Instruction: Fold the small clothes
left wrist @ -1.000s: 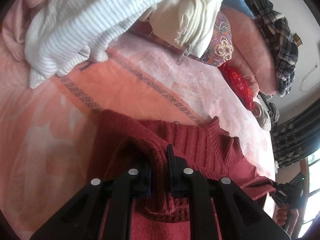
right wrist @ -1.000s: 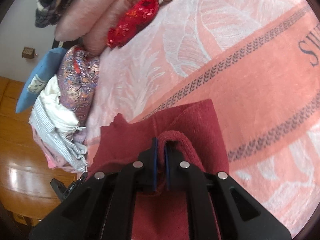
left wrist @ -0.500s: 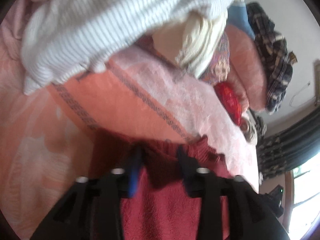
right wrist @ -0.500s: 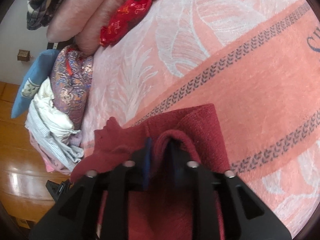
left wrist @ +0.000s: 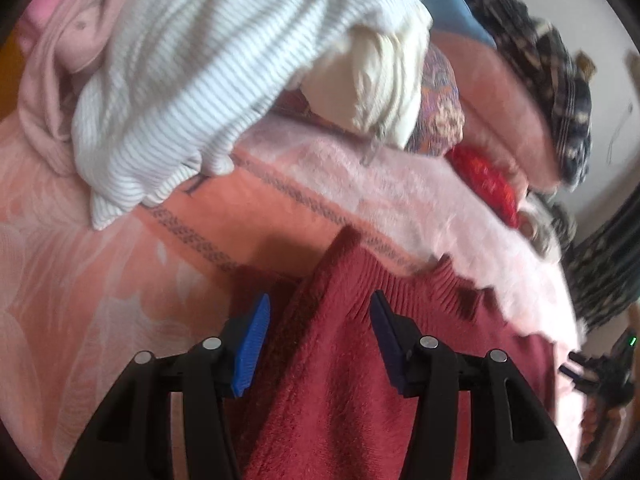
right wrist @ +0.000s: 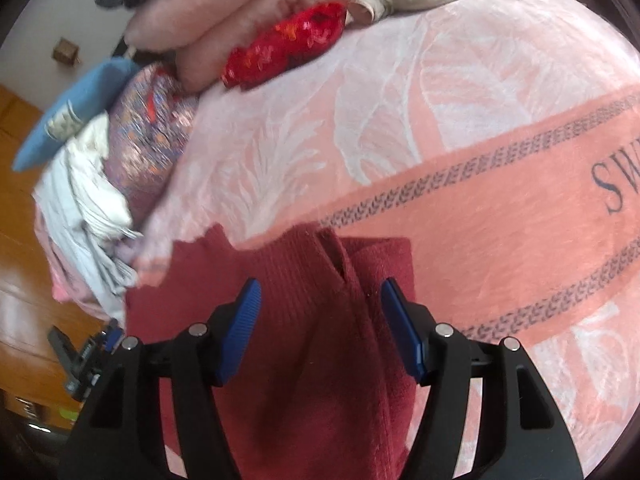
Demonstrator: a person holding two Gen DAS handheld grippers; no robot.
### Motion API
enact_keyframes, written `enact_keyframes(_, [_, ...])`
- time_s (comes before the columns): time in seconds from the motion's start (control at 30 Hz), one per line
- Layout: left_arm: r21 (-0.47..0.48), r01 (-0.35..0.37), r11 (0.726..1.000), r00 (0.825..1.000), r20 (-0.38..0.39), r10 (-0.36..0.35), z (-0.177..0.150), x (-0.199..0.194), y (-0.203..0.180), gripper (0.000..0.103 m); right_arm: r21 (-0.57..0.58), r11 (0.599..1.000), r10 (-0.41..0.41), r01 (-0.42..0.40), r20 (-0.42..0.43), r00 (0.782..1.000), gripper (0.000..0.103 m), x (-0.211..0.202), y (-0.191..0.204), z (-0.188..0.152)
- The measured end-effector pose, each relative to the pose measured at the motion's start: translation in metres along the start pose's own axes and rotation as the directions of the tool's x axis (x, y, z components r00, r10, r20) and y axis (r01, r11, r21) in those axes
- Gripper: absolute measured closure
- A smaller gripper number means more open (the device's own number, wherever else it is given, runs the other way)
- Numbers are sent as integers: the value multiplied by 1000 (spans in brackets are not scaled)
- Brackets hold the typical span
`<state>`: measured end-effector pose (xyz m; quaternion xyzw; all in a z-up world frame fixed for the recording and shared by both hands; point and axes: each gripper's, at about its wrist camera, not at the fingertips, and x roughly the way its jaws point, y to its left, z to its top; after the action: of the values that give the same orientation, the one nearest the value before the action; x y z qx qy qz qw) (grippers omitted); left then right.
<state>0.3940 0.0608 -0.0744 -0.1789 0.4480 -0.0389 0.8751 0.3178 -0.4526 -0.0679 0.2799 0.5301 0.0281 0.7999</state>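
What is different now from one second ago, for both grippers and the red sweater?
Both grippers let go: the left gripper and right gripper have just been opening, pads off the red sweater, which lies between them. The clothes pile and pink blanket stayed.

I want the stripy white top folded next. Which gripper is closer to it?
Left. The left gripper sits over the red sweater, with the stripy white top just beyond on the pink blanket. From the right gripper, the top lies farther, past the left one.
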Motion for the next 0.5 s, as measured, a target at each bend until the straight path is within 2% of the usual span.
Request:
enact_keyframes(0.07, [49, -20, 999, 1000, -21, 21, -6, 6, -8, 49, -12, 1000, -25, 25, -17, 1000, 38, 11, 1, -2])
enact_keyframes(0.1, [71, -34, 997, 999, -32, 36, -8, 10, -12, 49, -31, 998, -56, 55, -28, 998, 41, 17, 3, -4])
enact_keyframes(0.13, [92, -52, 994, 998, -39, 55, -11, 13, -15, 49, -53, 996, -76, 74, -38, 996, 58, 21, 6, -7])
enact_keyframes(0.17, [109, -67, 992, 997, -39, 71, -13, 14, -17, 49, -66, 995, -83, 80, -49, 995, 71, 24, 7, -8])
enact_keyframes(0.2, [141, -98, 985, 994, -37, 104, -17, 18, -20, 49, -67, 994, -93, 89, -63, 994, 92, 25, 7, -10])
enact_keyframes(0.23, [161, -120, 980, 991, -36, 127, -20, 20, -21, 49, -54, 995, -84, 81, -59, 995, 95, 24, 4, -11])
enact_keyframes(0.33, [174, -146, 974, 986, -48, 157, -27, 26, -17, 48, -4, 996, -90, 90, -36, 995, 97, 12, -8, -12])
enact_keyframes(0.43, [168, -148, 975, 986, -51, 159, -31, 29, -12, 48, 27, 996, -80, 81, -61, 995, 96, 19, -19, -17])
enact_keyframes(0.47, [172, -152, 973, 985, -50, 163, -32, 28, -13, 48, 24, 997, -71, 72, -52, 996, 94, 18, -18, -18])
enact_keyframes(0.5, [174, -156, 972, 985, -52, 167, -32, 27, -15, 48, 19, 999, -48, 49, -42, 998, 86, 15, -16, -20])
